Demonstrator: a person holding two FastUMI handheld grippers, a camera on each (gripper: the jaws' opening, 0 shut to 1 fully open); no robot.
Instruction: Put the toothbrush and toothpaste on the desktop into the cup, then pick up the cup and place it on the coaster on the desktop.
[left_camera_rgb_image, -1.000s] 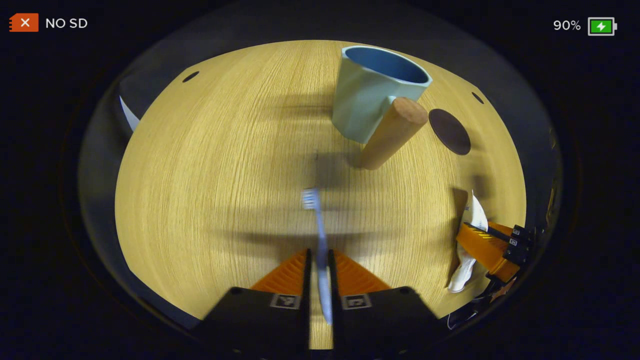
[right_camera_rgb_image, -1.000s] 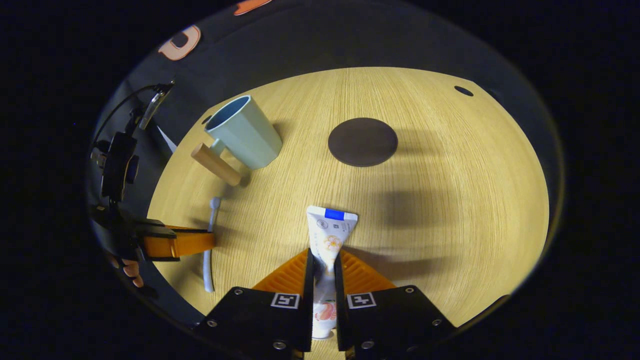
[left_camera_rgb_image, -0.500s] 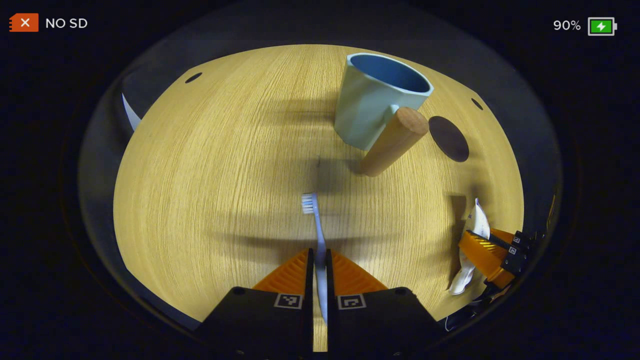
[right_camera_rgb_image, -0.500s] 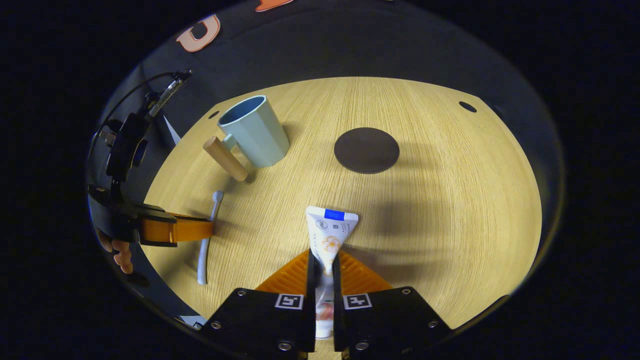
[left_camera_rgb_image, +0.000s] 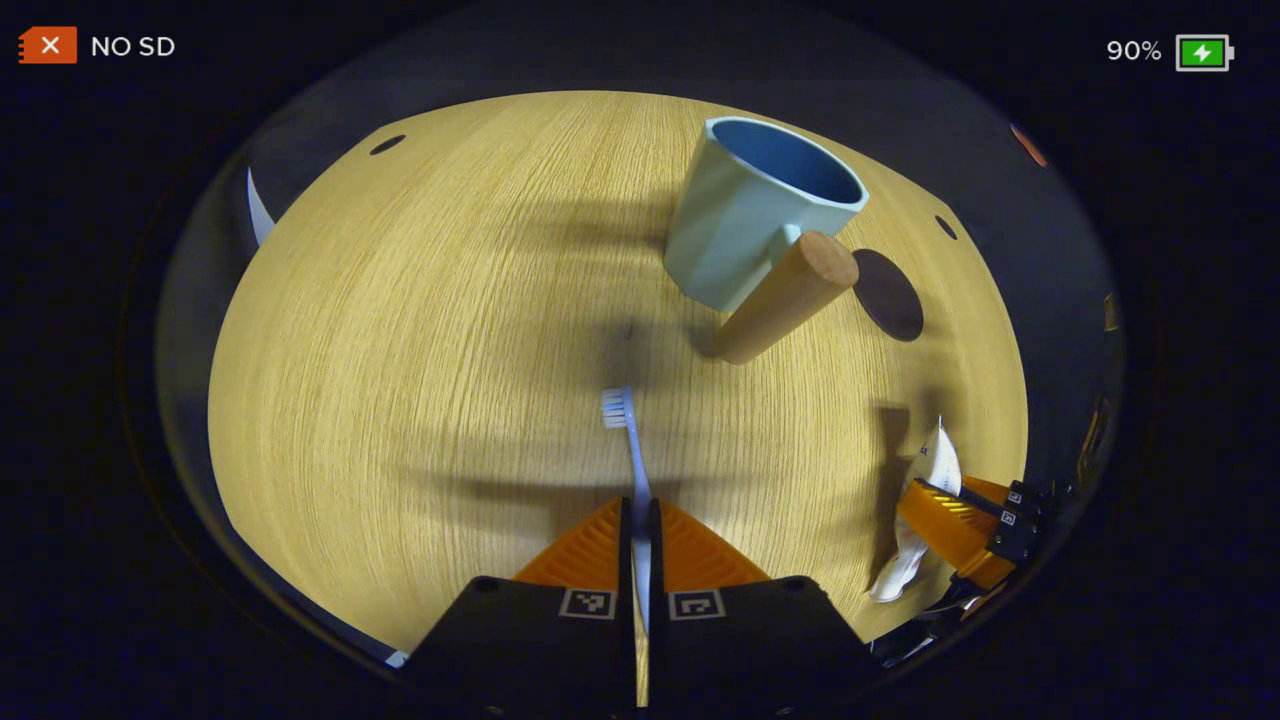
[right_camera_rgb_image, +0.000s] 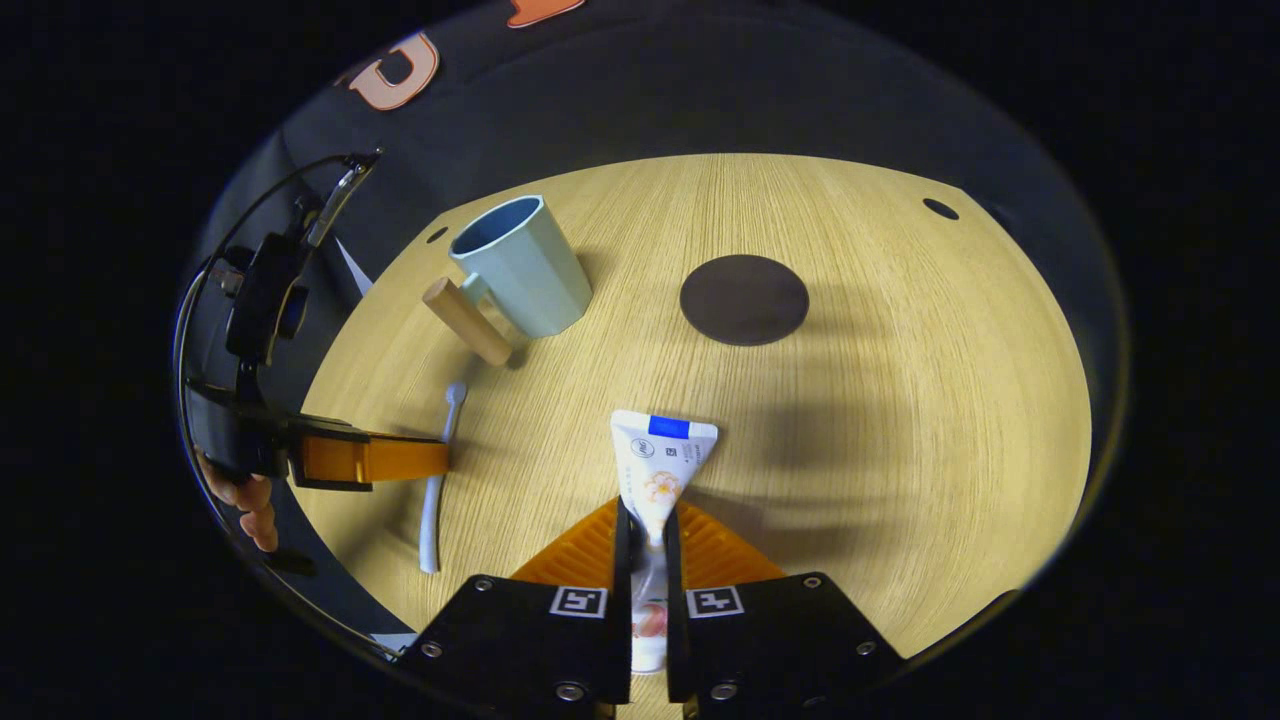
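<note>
Both pick-ups look done, nothing is in the cup yet. Left gripper (left_camera_rgb_image: 641, 520), bottom centre of the left gripper view, is clamped narrow on the toothbrush (left_camera_rgb_image: 629, 440), bristles pointing up-frame over the worktop (left_camera_rgb_image: 400, 350). Right gripper (right_camera_rgb_image: 647, 530), bottom centre of the right gripper view, is pinched on the toothpaste (right_camera_rgb_image: 660, 465), crimped end forward.

The cup (right_camera_rgb_image: 520, 265) stands upright and empty, upper left in the right gripper view and upper right in the left gripper view, its wooden handle (right_camera_rgb_image: 466, 322) facing the grippers. The coaster (right_camera_rgb_image: 744, 299) lies bare, upper centre of the right gripper view, near the cup but apart from it.

Left to do, by judgement: drop the toothbrush in, drop the toothpaste in, free a gripper, lift the cup, set it on the coaster. Roughly a third through.

Versus a second ago: both grips hold unchanged. In the left gripper view the cup sits slightly lower and more tilted, and the right gripper has slid lower at the right edge. In the right gripper view the cup, coaster and left gripper have drifted slightly down and right, so both grippers are easing toward the cup.
</note>
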